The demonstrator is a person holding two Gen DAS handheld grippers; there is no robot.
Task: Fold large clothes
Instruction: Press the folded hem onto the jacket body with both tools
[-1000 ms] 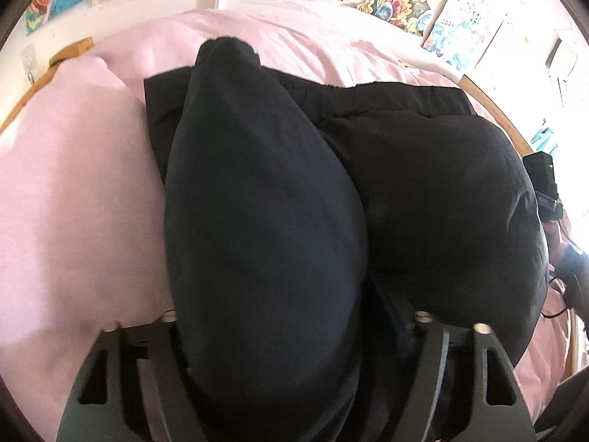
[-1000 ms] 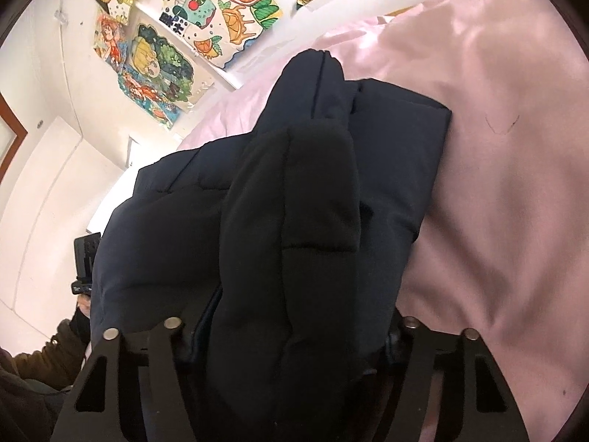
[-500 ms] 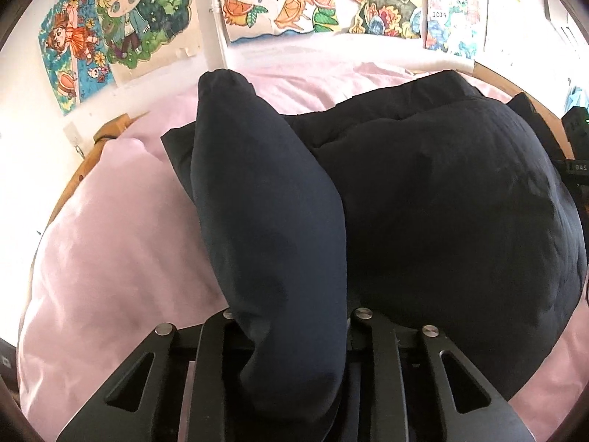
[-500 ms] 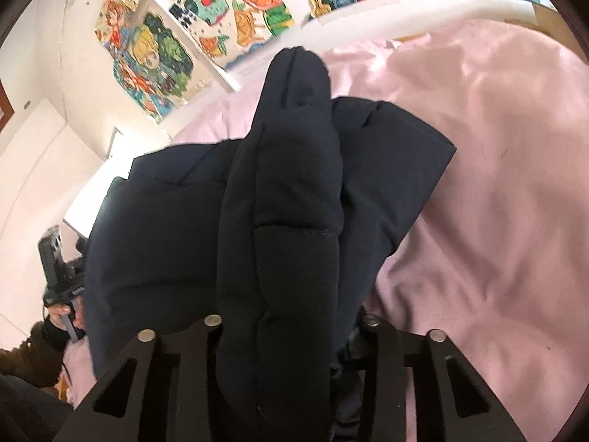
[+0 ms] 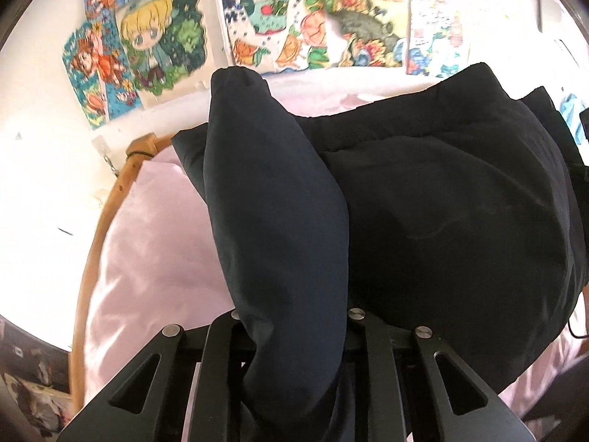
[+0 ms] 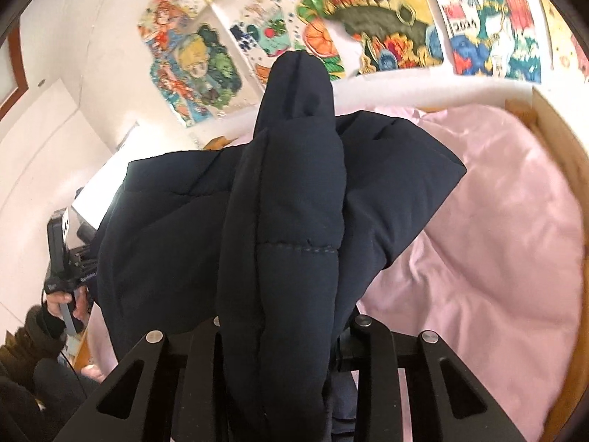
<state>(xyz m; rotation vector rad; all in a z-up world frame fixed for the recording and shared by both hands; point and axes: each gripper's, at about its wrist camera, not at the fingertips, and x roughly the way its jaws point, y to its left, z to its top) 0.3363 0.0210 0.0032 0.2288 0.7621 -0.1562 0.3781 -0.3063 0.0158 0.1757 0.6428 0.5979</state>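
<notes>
A dark navy padded jacket [image 5: 441, 221] is lifted off the pink bed cover [image 5: 154, 258]. My left gripper [image 5: 294, 316] is closing its jaws on a puffy sleeve [image 5: 265, 202] that stands up between them; the pads press into the fabric. In the right wrist view the jacket [image 6: 165, 221] hangs to the left, and my right gripper [image 6: 289, 322] is closing on the other quilted sleeve [image 6: 291, 184], which bulges up between its fingers. The fingertips are buried in cloth. The left gripper's body [image 6: 59, 254] shows at the far left, held by a hand [image 6: 62, 300].
A curved wooden bed frame [image 5: 110, 199] rims the pink cover [image 6: 497, 258], with a wooden end board [image 6: 567, 154] at the right. Colourful posters [image 5: 154, 44] cover the white wall behind the bed [image 6: 386, 29]. Clutter lies on the floor at lower left [image 5: 33, 386].
Both grippers closed from wide open onto the sleeves, then rose and tilted up, lifting the jacket; the wall posters came into view.
</notes>
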